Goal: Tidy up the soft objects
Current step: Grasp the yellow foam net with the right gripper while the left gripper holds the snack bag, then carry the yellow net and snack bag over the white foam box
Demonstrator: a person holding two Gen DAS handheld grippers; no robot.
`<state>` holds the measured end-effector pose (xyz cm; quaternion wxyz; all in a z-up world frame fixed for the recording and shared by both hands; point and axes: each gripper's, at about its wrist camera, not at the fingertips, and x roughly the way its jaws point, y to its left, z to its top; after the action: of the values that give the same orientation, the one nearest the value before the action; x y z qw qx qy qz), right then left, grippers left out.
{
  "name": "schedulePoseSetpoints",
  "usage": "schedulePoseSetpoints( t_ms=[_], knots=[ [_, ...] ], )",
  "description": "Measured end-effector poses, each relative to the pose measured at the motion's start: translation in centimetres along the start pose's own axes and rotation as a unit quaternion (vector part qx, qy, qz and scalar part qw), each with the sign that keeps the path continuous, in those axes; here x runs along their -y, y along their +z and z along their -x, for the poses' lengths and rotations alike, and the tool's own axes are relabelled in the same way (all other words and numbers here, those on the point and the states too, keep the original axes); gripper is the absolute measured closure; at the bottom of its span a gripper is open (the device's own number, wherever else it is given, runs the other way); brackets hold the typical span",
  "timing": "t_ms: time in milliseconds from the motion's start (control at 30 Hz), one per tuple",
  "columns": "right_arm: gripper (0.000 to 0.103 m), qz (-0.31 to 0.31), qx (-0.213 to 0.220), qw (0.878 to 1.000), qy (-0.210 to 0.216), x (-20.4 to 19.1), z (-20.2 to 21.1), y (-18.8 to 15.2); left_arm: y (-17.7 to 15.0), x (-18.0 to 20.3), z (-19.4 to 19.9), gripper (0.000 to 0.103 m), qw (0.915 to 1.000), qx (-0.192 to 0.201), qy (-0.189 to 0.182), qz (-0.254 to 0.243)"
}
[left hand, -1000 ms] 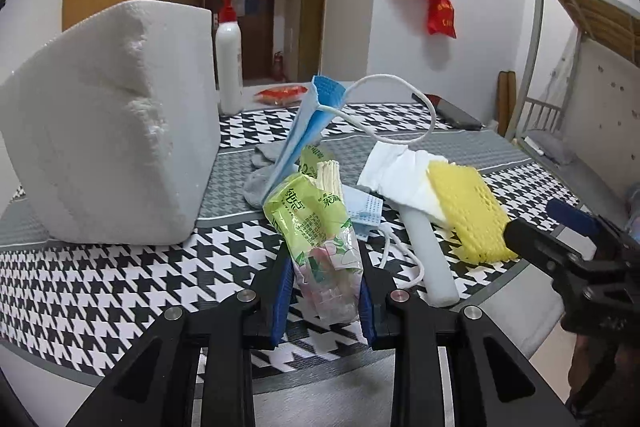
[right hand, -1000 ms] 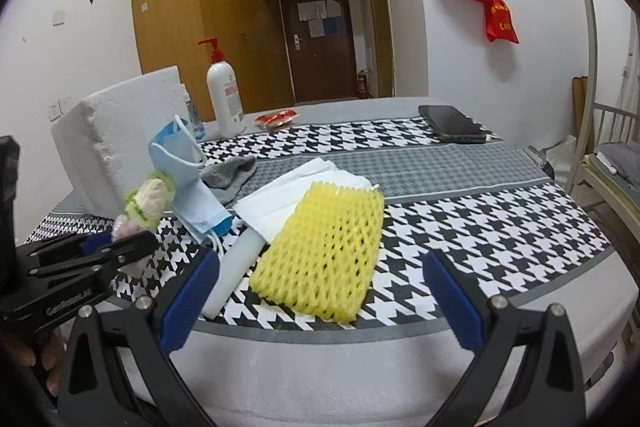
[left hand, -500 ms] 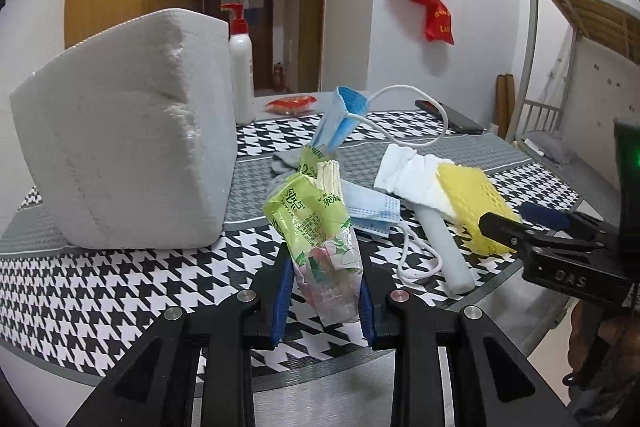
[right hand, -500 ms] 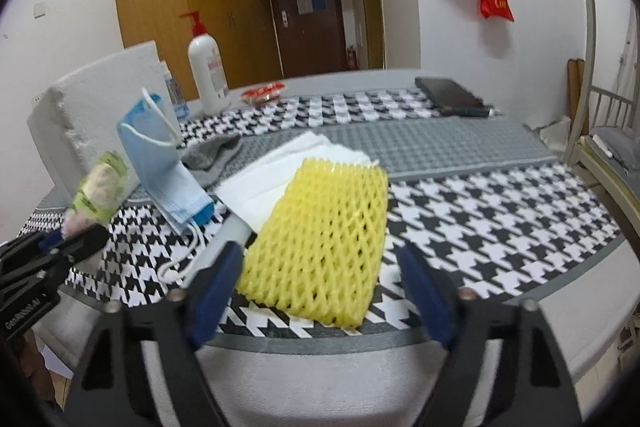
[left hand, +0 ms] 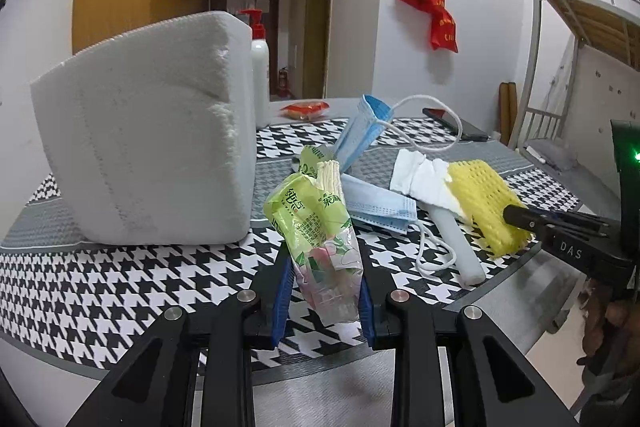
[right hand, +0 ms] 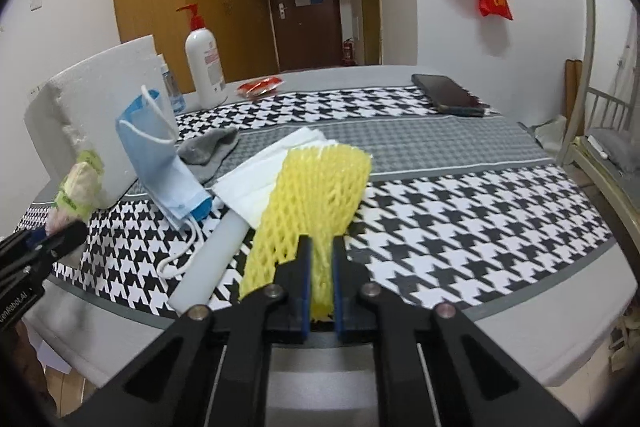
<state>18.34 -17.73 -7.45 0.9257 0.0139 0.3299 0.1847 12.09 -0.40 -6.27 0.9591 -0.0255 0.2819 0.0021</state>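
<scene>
My left gripper [left hand: 325, 269] is shut on a green tissue pack [left hand: 316, 227], held upright above the table's near edge; the pack [right hand: 78, 193] also shows at the left of the right wrist view. My right gripper [right hand: 321, 255] is shut on the near end of a yellow foam net [right hand: 320, 183], which bunches between the blue pads. From the left wrist view the net [left hand: 482, 197] lies at the right with the right gripper's tip on it. Blue face masks [left hand: 368, 199] [right hand: 168, 155], a white cloth [right hand: 276, 163], a white foam tube [right hand: 214, 263] and a grey sock [right hand: 210, 149] lie between the two.
A big white foam block [left hand: 148, 135] stands at the left on the houndstooth tablecloth [right hand: 460, 211]. Behind it are a pump bottle [right hand: 204, 63] and a red snack packet [right hand: 260, 85]. A dark phone [right hand: 448, 95] lies far right. A metal bunk bed frame [left hand: 560, 27] stands right.
My right gripper closed from wide open onto the near end of the yellow net, squeezing it. The left gripper with the tissue pack shifted slightly, so the foam block looks nearer.
</scene>
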Motion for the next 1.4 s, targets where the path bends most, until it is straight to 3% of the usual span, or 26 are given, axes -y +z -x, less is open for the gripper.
schedulePoseSetpoints(
  t_ms=[233,800,1400],
  knots=[
    [0.092,-0.015,0.033,0.999,0.005,0.0,2.9,0.5,-0.1,-1.2,2.2,0.073,0.9999,0.016,0.003,0.004],
    [0.091,0.020,0.093,0.994,0.049,-4.3,8.2,1.0,0.3,-2.8,7.3,0.073,0.9972,0.065,0.037,-0.008],
    [0.091,0.091,0.092,0.983,0.129,-11.5,8.1,0.9,-0.9,-7.9,10.6,0.073,0.9886,0.074,0.128,0.028]
  ],
)
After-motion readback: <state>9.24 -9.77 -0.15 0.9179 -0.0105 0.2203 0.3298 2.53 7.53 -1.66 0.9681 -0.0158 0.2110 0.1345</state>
